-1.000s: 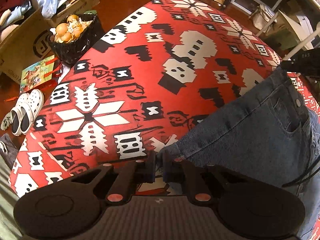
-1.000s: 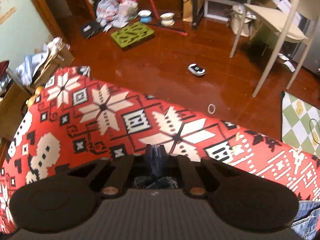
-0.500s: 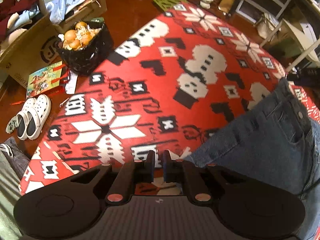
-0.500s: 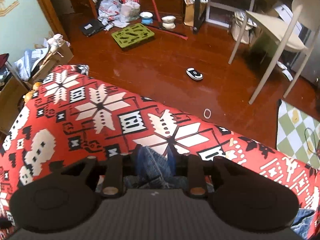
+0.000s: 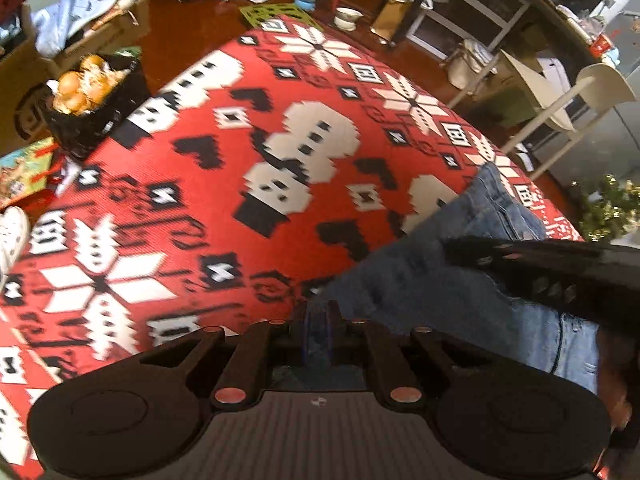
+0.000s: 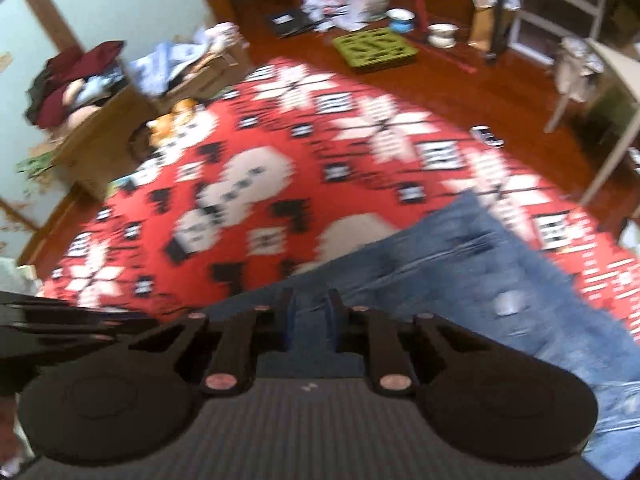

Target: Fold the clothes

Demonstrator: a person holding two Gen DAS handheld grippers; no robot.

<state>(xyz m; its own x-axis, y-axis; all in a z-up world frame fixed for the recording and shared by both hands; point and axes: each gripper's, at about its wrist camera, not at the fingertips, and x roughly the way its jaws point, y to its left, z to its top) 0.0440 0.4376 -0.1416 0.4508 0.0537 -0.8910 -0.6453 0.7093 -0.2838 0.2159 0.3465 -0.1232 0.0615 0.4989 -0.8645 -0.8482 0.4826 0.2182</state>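
Through the left wrist view: a raised surface draped in a red cloth (image 5: 192, 184) with white snowflake and black block patterns, over a glossy reddish-brown wooden floor (image 5: 188, 28). Blue jeans (image 5: 432, 288) spread on the cloth's right part, reaching down to the near edge. Left gripper (image 5: 316, 316) clenched on a thin edge of the denim, blue showing between the nearly touching fingers. Right gripper (image 5: 460, 248) reaching in from the right edge, low over the jeans and hiding part of them. Beside the cloth on the left, a black crate (image 5: 96, 120) heaped with orange-brown round things; behind it cardboard boxes (image 5: 100, 36) stuffed with clothes. Farther off, a green tray (image 5: 276, 12), two small bowls (image 5: 348, 18), a white chair (image 5: 580, 92), metal shelving, all well apart from the jeans. Through the right wrist view, heavily blurred: same red cloth (image 6: 280, 140), jeans (image 6: 480, 260) lying across its lower right, a pale patch on the denim. Right gripper's (image 6: 311, 312) jaws just now closing, grasping a fold of denim that fills the narrow gap. Left gripper's black body poking in at the left edge. Around: pale wall (image 6: 120, 0), box of clothes (image 6: 100, 120), green tray (image 6: 374, 46) on the floor, a small black-and-white thing (image 6: 486, 136) just past the cloth's far edge.
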